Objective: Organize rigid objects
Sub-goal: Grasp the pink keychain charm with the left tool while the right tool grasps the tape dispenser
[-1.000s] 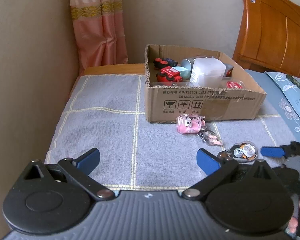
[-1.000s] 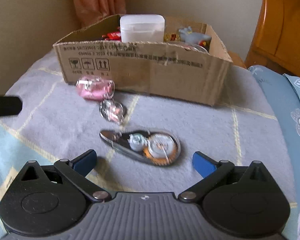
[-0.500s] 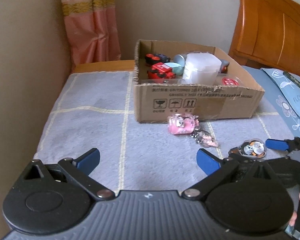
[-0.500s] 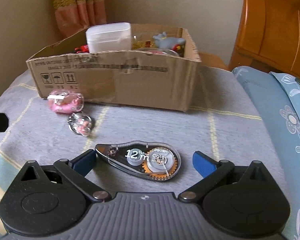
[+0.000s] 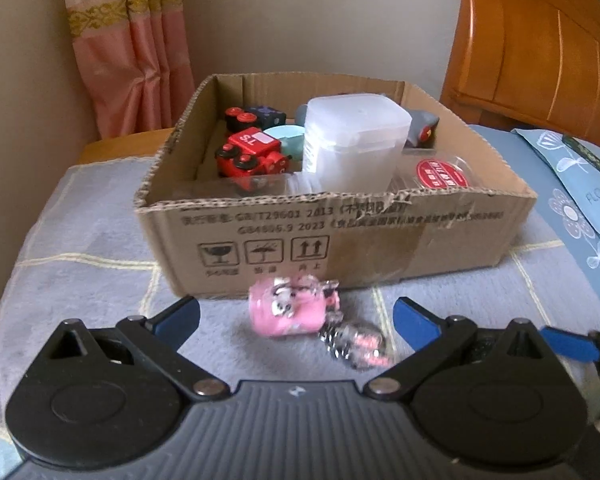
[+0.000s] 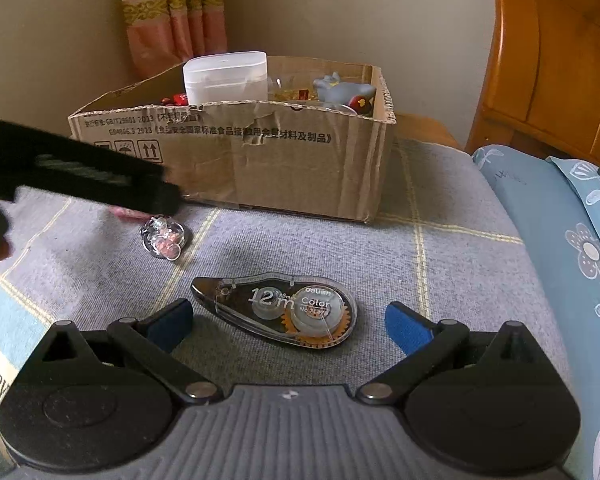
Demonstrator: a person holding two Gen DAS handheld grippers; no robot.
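Observation:
A pink toy [image 5: 290,310] with a clear charm [image 5: 358,343] lies on the grey cloth in front of the cardboard box [image 5: 380,224]. My left gripper [image 5: 296,318] is open, its fingers on either side of the pink toy. A clear correction tape dispenser [image 6: 288,310] lies between the fingers of my open right gripper [image 6: 290,320]. The charm [image 6: 163,237] shows in the right wrist view, with the left gripper's body [image 6: 80,168] above it hiding most of the pink toy. The box [image 6: 260,160] holds a red toy car [image 5: 252,156], a white plastic container [image 5: 354,140] and other toys.
A wooden headboard [image 5: 540,52] stands at the right. Blue flowered bedding [image 6: 572,240] lies along the right side. A pink curtain [image 5: 132,52] hangs behind the box at the left, beside a wall. A right gripper finger [image 5: 568,344] shows at the left view's right edge.
My left gripper has moved forward and right, so the pink toy now sits between its fingers. My right gripper has closed in on the tape dispenser. Both stay open.

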